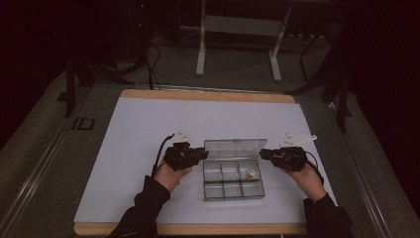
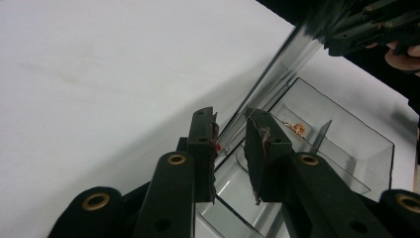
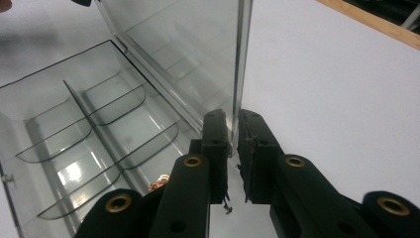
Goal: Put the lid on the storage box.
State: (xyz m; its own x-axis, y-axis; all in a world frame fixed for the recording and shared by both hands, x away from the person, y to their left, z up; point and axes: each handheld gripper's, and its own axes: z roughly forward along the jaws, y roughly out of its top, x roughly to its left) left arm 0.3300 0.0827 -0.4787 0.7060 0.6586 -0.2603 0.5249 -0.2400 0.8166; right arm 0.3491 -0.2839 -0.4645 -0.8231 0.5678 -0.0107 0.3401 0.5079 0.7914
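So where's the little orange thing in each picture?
High view: the orange thing lies in the box's back right compartment.
Left gripper view: right of centre, beyond the tongs.
Right gripper view: bottom centre, half hidden behind the left jaw.
Shared landmark: the raised lid.

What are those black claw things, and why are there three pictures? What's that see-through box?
The black claws are grippers, tools a person holds, one in each hand. The high view looks down at the table from above: you see the left gripper and the right gripper on either side of a clear plastic box. The other two pictures come from little cameras riding on each gripper, looking along its two black jaws. The box has six small compartments, and one holds something tiny and coppery; I can't tell what it is. Its lid stands open. Each gripper has its jaws around a side edge of that lid, nearly closed on it.
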